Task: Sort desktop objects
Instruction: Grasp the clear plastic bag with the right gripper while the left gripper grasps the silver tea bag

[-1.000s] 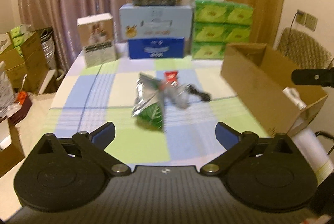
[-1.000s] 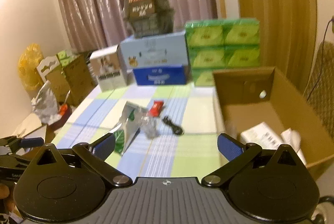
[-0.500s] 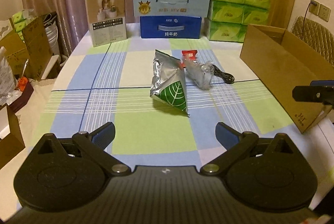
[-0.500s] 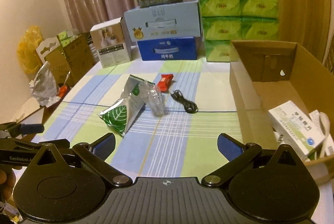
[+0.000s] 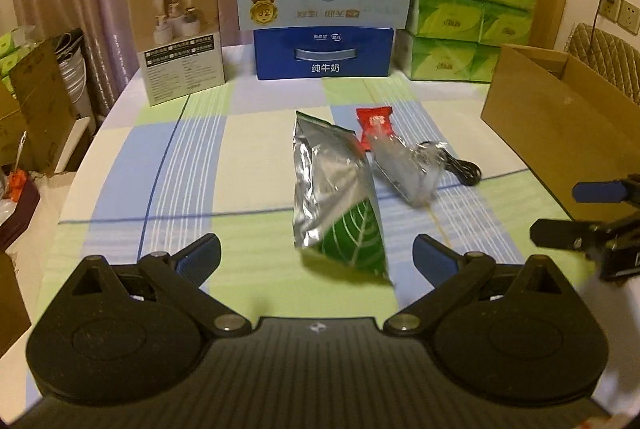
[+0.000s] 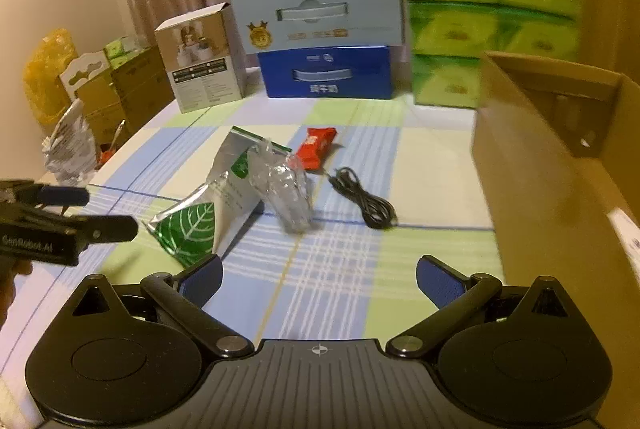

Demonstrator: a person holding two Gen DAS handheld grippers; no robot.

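Left gripper [image 5: 316, 256] spread wide, empty, low over near counter [image 5: 256, 157] edge. Right gripper [image 6: 319, 276] spread too, nothing held. Bare checked cloth ahead of both. Mid-counter cluster: silver foil pouch with green leaf print [image 5: 334, 197], crumpled clear plastic bag [image 5: 408, 169] just beside it, small red snack packet [image 5: 374, 125] behind, coiled black cable [image 6: 366, 205] right. Open brown cardboard box [image 6: 536, 165] at right edge; white carton barely visible inside. Stacked boxes along far edge.

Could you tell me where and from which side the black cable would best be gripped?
Probably at the coiled bundle of the cable, from straight above with the jaws across the loops. It lies flat on the tablecloth, apart from the clear wrapper, so a side approach gets little purchase.
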